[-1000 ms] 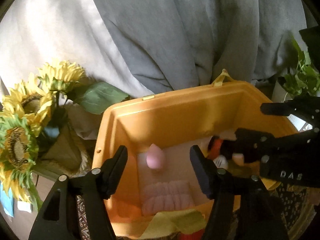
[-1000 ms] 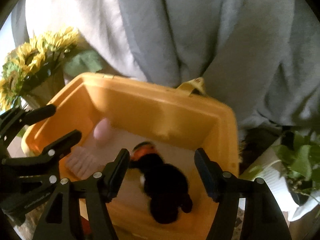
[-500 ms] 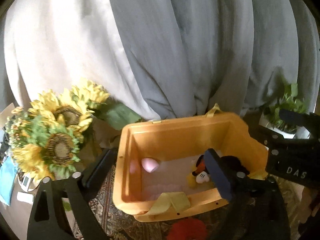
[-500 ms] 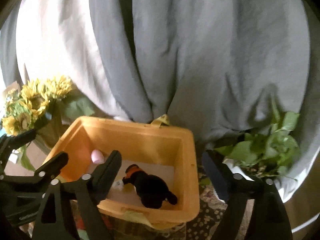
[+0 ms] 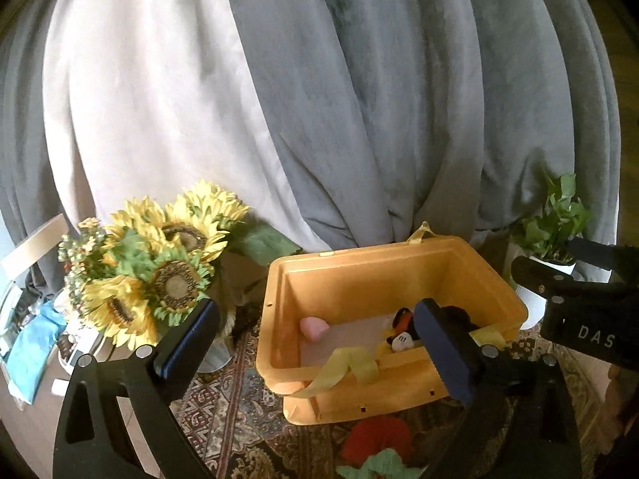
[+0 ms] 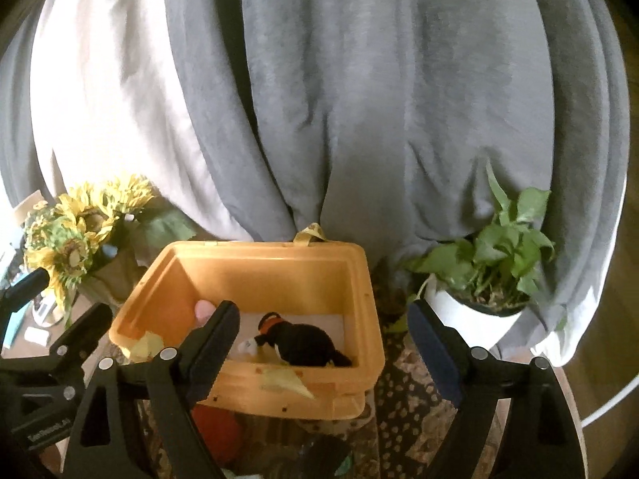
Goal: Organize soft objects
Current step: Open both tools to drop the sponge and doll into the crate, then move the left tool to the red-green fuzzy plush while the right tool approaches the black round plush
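Pulling back from bin (image 5: pixel 383 267), both grippers wider, empty, plush (image 6: pixel 303 339) inside

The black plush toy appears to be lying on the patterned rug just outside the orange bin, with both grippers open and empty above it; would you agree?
Not quite: the black plush toy lies inside the orange bin, as the right wrist view shows. The rest holds: the left gripper and the right gripper are both open and empty.

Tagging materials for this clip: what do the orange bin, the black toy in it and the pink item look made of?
Orange bin: apparently rigid moulded plastic, smooth with a slight sheen, stepped rim. Black toy: plush fabric, fuzzy matte pile, orange patch at the head. Pink item: smooth, rounded, matte; possibly foam or soft rubber, too small to tell.
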